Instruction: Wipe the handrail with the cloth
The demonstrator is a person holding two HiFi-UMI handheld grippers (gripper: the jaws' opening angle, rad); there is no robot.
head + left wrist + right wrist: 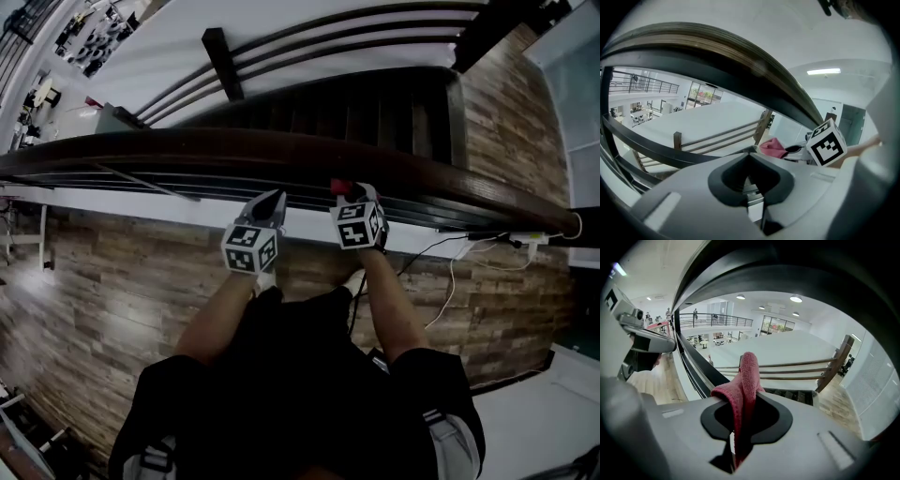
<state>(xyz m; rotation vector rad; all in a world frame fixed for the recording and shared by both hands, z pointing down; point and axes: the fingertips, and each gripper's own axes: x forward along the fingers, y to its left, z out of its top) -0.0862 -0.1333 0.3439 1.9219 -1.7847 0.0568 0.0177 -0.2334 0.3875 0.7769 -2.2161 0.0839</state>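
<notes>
The cloth [746, 376] is pinched between the closed jaws of the right gripper [356, 197], just beside the near edge of the handrail [281, 148]; contact cannot be confirmed. The left gripper [751, 187] is closed on nothing. Steady pressure should be applied along the rail.

Dim, underexposed head view, brighter claw views under ceiling lights [796, 299], strong fisheye warping, dark vignetted corners
</notes>
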